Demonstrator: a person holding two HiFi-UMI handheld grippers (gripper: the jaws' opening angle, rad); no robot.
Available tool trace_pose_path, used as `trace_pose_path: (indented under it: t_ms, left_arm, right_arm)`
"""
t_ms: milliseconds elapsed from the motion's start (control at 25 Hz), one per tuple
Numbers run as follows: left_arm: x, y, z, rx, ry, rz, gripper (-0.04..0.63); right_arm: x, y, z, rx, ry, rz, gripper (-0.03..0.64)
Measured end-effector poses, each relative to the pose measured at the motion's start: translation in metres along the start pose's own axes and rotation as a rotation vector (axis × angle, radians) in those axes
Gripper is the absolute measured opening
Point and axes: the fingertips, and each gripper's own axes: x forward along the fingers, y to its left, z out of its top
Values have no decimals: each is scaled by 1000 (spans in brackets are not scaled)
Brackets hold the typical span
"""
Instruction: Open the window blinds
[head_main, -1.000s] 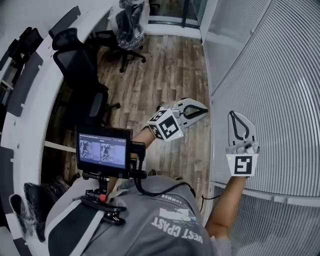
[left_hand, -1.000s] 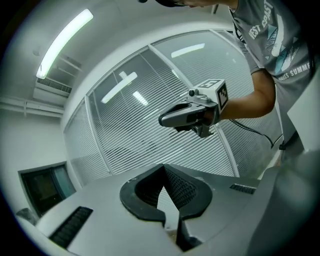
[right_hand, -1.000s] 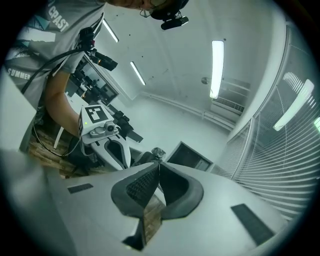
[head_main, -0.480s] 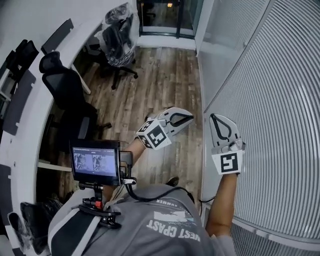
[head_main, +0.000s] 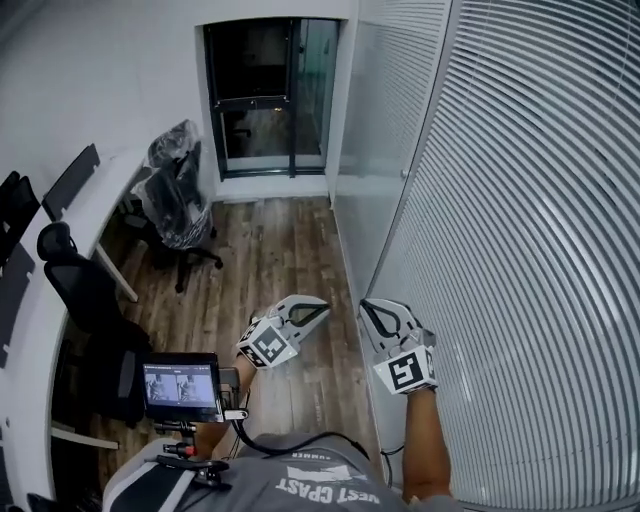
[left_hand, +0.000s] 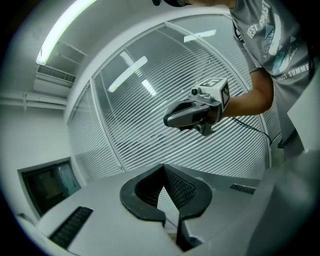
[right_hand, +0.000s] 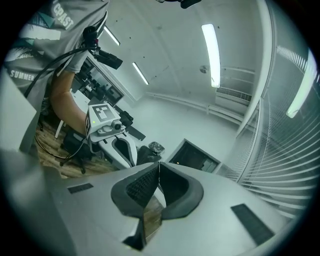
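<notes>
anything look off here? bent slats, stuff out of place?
Nothing bent or askew: the blinds hang with even slats. The only oddity is an office chair by the far door, wrapped in plastic. The left tool and right tool are both shut, holding nothing.

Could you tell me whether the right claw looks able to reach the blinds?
Probably yes: the right claw, shut and empty, is close beside the blinds with nothing between them. No cord or wand is visible, though.

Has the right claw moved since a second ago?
Yes. The right claw has travelled along the window blinds toward the dark glass door.
</notes>
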Motion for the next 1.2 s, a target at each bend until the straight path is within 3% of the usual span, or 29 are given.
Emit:
trace_pose_path:
  t_ms: [320, 600, 840, 1200]
  left_arm:
    - [47, 49, -46, -10, -17, -68, 3]
    - [80, 130, -78, 54, -104, -142, 3]
    - [112, 205, -99, 55, -139, -173, 3]
    - [182, 232, -111, 32, -193, -226, 3]
  right_arm:
    - [55, -27, -46, 33, 60, -38, 3]
    - [116, -64, -85, 49, 126, -145, 3]
    - [160, -110, -100, 49, 173, -222, 3]
    - [190, -147, -152, 60, 228, -236, 3]
